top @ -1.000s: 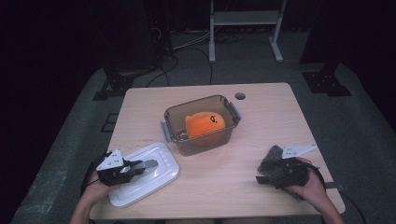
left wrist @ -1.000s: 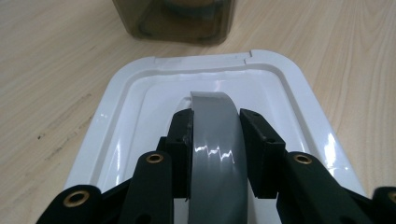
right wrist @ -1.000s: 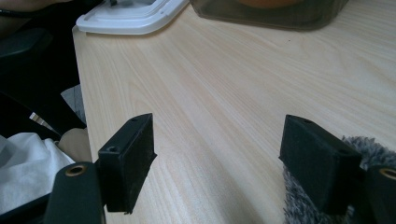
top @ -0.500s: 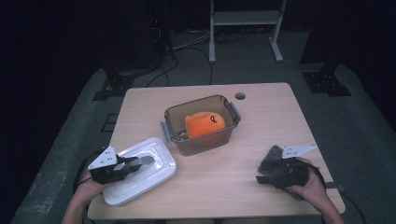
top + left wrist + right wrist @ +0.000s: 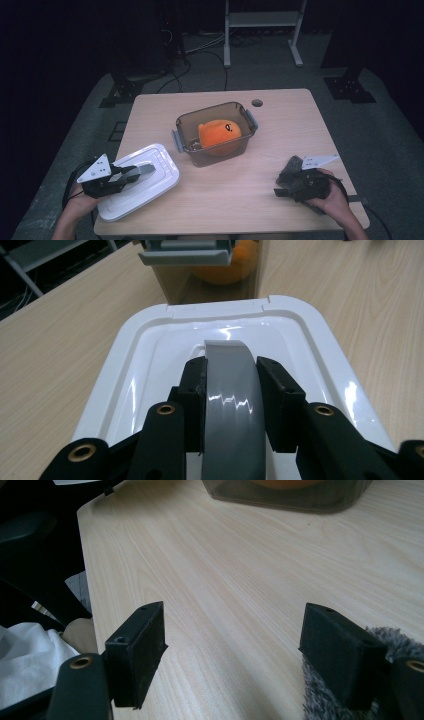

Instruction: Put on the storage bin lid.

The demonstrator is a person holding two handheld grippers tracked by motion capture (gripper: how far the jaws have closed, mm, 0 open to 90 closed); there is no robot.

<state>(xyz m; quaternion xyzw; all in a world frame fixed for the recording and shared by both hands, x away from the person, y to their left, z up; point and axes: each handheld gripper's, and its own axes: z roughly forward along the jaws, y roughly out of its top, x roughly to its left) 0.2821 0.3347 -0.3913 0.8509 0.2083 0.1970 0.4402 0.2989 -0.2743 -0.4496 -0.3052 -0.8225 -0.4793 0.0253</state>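
High view: lid gripped, container not yet closed.

Orange plush toy (image 5: 219,134) sits inside the clear brown container (image 5: 187,125) at bench (image 5: 280,120) centre; white lid (image 5: 160,165) lies at near-left bench corner, well apart from container. Left claw (image 5: 231,390) is clamped on lid's grey handle (image 5: 230,375), forearm low, pointing twd container. Right claw (image 5: 235,652) rests wide apart, gripping nothing, beside a grey fuzzy item (image 5: 400,640). Judged remaining: lift lid, seat on container.

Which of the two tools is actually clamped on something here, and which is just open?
The left tool is the clamped one: its jaws press both sides of the grey handle on the white lid. The right tool rests on the table with jaws wide apart, holding nothing.
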